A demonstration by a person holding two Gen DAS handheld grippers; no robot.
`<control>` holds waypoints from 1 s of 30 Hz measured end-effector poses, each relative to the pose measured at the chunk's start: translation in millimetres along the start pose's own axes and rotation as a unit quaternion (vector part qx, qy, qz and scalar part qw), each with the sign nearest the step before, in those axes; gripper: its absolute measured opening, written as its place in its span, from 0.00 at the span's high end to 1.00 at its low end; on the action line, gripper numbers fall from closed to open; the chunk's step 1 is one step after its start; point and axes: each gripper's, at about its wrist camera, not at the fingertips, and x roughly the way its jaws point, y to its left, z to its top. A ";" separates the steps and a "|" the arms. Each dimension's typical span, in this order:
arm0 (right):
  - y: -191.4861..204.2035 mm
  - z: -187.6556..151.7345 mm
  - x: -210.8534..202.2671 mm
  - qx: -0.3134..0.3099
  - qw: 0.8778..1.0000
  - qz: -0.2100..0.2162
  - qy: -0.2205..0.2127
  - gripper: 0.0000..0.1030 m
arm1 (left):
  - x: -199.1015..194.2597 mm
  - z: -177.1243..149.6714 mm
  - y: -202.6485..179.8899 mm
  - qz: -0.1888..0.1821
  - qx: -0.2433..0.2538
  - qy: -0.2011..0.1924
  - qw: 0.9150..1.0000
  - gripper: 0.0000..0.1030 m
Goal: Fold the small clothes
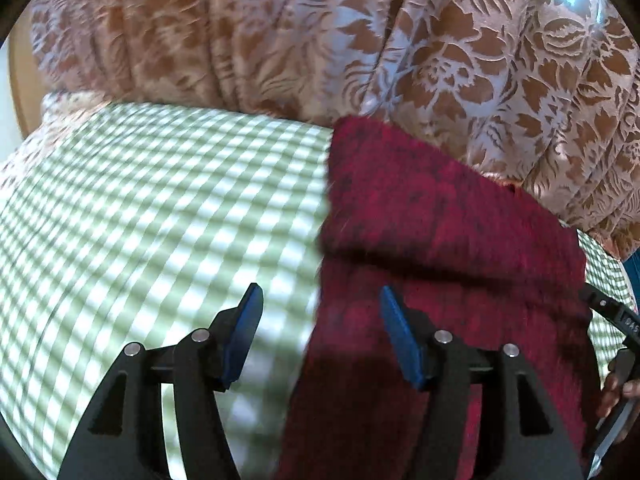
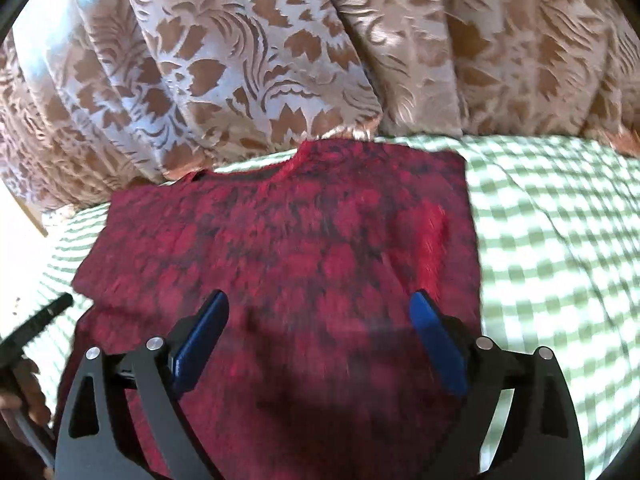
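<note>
The red top [image 2: 280,264] lies flat on the green checked cloth [image 2: 560,240], its neck by the flowery curtain [image 2: 240,60]. The right tongs [image 2: 318,312] hang over the top, wide open and empty. The left tongs [image 1: 320,308] hang over its edge, half open, empty.

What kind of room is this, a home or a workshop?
Most likely a home, perhaps a bedroom. A red top lies spread on a green checked sheet, and a brown flowered curtain hangs right behind it. Nothing in view suggests a workshop.
</note>
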 end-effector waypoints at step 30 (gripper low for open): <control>-14.8 -233.3 -157.1 0.022 0.982 0.098 0.157 0.68 | -106.7 -195.0 49.8 -0.109 0.031 0.083 0.990 0.83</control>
